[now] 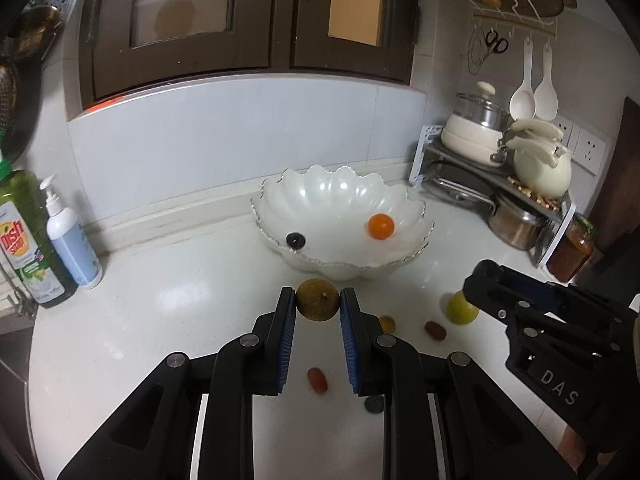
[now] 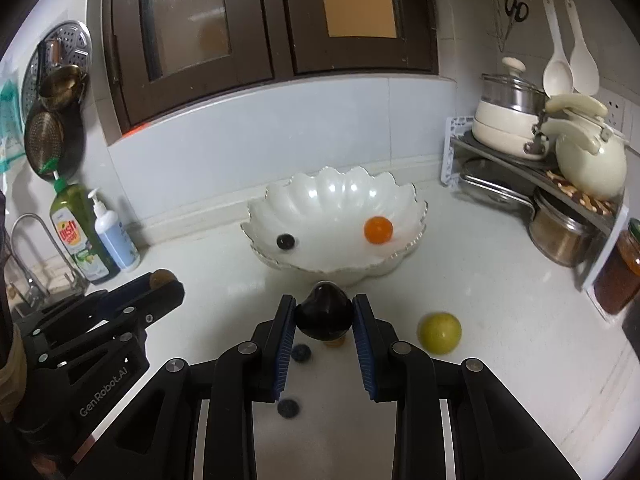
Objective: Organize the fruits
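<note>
My left gripper (image 1: pixel 318 302) is shut on a round brown fruit (image 1: pixel 318 299), held above the counter just in front of the white scalloped bowl (image 1: pixel 320 192). My right gripper (image 2: pixel 324 318) is shut on a dark, glossy fruit (image 2: pixel 325 314), also raised before the bowl (image 2: pixel 332 188). Inside the bowl lie an orange fruit (image 1: pixel 381 226) and a small dark berry (image 1: pixel 296 241). On the counter lie a yellow-green fruit (image 2: pixel 439 332), two blueberries (image 2: pixel 301 353), two small red fruits (image 1: pixel 318 379) and a small yellowish one (image 1: pixel 387 323). The right gripper (image 1: pixel 480 280) shows at the right of the left wrist view.
A dish soap bottle (image 2: pixel 82 236) and a pump bottle (image 2: pixel 114 236) stand at the left by the tap (image 2: pixel 28 232). A corner rack (image 2: pixel 540 168) with pots and a cream kettle fills the right. A jar (image 2: pixel 618 276) stands beside it. Dark cabinets hang above.
</note>
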The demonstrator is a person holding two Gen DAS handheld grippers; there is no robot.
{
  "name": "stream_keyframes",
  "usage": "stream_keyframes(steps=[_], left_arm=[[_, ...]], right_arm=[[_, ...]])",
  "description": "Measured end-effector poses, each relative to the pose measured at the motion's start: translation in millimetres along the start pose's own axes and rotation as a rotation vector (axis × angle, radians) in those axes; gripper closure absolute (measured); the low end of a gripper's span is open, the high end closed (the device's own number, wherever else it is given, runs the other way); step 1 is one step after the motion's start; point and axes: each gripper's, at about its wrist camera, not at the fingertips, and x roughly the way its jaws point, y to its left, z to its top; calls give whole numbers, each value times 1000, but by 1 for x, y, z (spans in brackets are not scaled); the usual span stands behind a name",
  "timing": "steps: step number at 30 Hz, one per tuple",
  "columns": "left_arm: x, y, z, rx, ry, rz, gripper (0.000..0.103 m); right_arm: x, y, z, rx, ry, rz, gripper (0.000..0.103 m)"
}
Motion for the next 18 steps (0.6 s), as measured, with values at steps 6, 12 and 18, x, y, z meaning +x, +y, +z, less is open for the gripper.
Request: stream_keyframes(steps=[6, 12, 18], left_arm=[[6, -1, 17, -2, -20, -11, 80], [9, -4, 37, 21, -57, 8, 80], [20, -5, 56, 40, -62, 13, 80]], right_arm=[[2, 0, 15, -17, -39, -21, 73], [9, -7, 35, -8, -51, -22, 73], [24, -10, 53, -16, -37, -17, 73]])
